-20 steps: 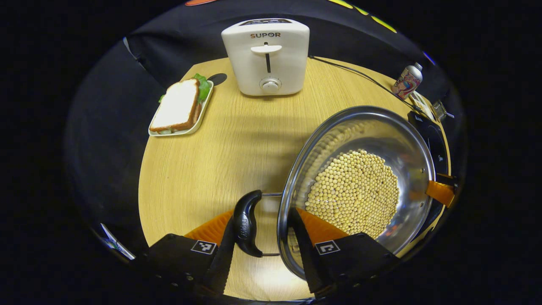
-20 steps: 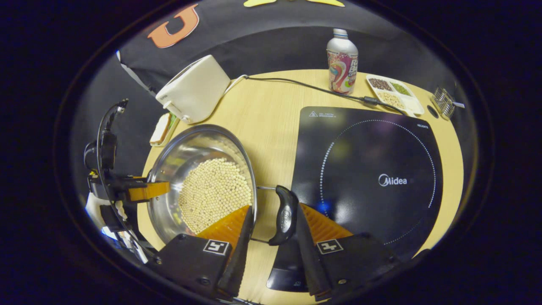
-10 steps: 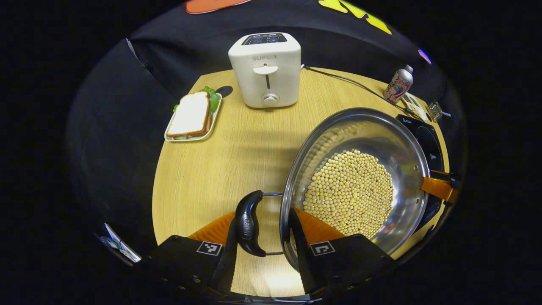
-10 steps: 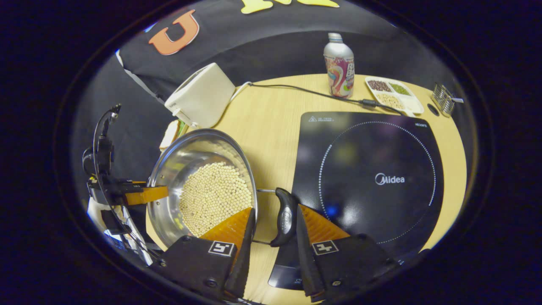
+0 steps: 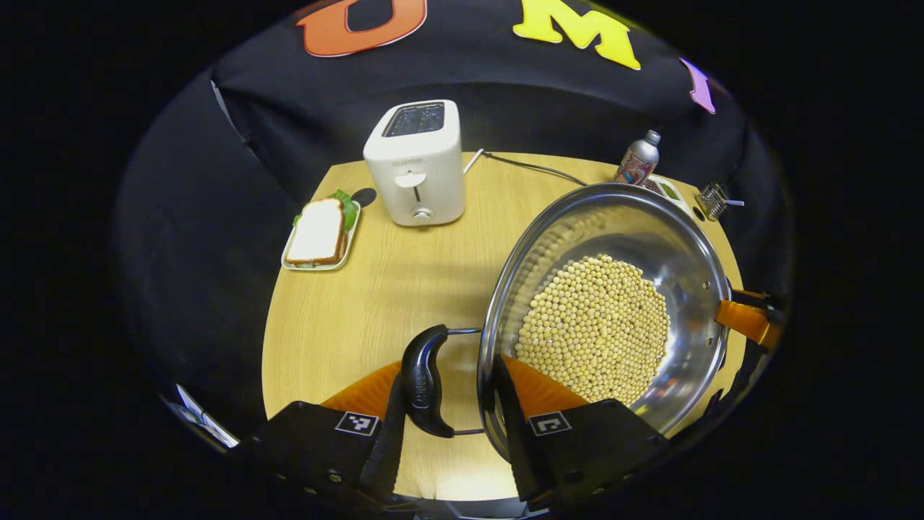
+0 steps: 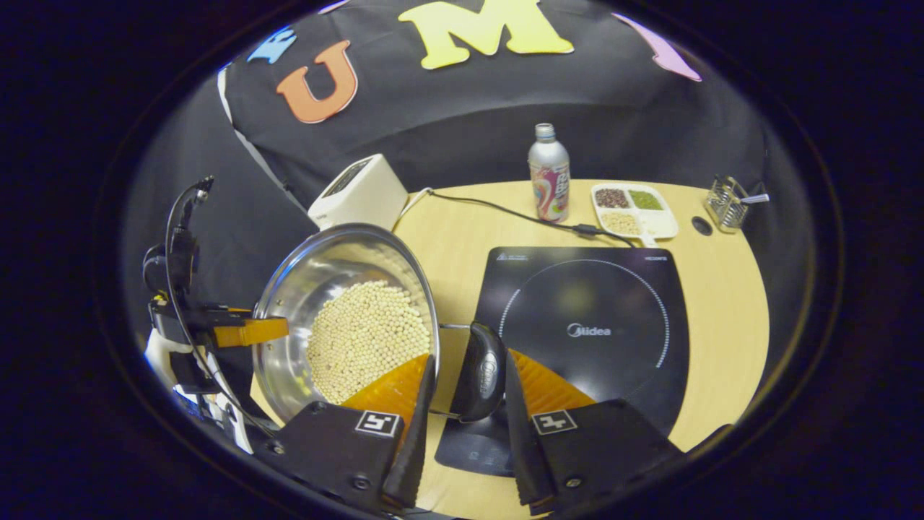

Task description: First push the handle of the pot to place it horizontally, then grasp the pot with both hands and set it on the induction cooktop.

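Toaster point(image 5: 417, 163), sandwich point(image 5: 317, 232) beyond pot point(image 5: 605, 310)

Far ahead of the fingers, a white toaster point(image 5: 416, 163) is standing on the wooden surface point(image 5: 361, 303) with a sandwich plate point(image 5: 318, 237) lying to its left, while a bottle point(image 6: 548, 173), a sectioned snack tray point(image 6: 632, 209) and a wire rack point(image 6: 725, 204) are sitting along the far edge.

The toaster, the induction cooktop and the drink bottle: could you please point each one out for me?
toaster point(image 5: 417, 170), left gripper view, its front face.
induction cooktop point(image 6: 588, 307), right gripper view, its glass top.
drink bottle point(image 6: 548, 180), right gripper view, its body.
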Action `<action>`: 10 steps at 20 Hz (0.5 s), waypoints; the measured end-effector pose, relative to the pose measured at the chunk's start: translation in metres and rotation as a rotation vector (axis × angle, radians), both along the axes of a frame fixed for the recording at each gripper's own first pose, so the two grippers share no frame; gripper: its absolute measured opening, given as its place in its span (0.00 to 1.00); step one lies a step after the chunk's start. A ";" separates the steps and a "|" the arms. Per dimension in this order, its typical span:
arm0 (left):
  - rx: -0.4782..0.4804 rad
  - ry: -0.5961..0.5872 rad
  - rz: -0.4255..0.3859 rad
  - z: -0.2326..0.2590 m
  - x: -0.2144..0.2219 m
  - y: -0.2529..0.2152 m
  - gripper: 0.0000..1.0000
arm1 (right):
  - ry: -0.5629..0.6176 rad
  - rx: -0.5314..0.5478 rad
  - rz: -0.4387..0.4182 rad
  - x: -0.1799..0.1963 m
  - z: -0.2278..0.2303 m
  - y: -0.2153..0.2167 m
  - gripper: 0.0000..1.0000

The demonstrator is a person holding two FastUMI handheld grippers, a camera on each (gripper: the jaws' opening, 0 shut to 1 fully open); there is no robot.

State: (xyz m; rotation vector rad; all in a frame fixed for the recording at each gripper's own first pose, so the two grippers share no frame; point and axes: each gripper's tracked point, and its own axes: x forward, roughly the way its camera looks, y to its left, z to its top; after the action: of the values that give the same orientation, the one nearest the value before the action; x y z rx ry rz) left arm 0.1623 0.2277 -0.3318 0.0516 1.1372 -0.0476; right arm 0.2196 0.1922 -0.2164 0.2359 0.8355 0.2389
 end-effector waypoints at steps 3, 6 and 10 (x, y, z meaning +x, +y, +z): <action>-0.020 -0.010 -0.037 0.008 0.002 0.003 0.60 | -0.011 -0.012 -0.044 -0.011 0.008 -0.032 0.50; -0.042 -0.001 -0.074 0.009 0.008 0.005 0.60 | -0.006 -0.017 -0.096 -0.024 0.010 -0.065 0.51; -0.061 0.003 -0.119 -0.003 0.015 0.001 0.61 | 0.005 -0.028 -0.158 -0.041 0.007 -0.109 0.50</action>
State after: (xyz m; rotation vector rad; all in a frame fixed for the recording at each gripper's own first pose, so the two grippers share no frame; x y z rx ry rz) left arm 0.1769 0.2284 -0.3346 0.0650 1.1338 -0.1885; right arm 0.1782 0.0830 -0.2090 0.2747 0.8205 0.0780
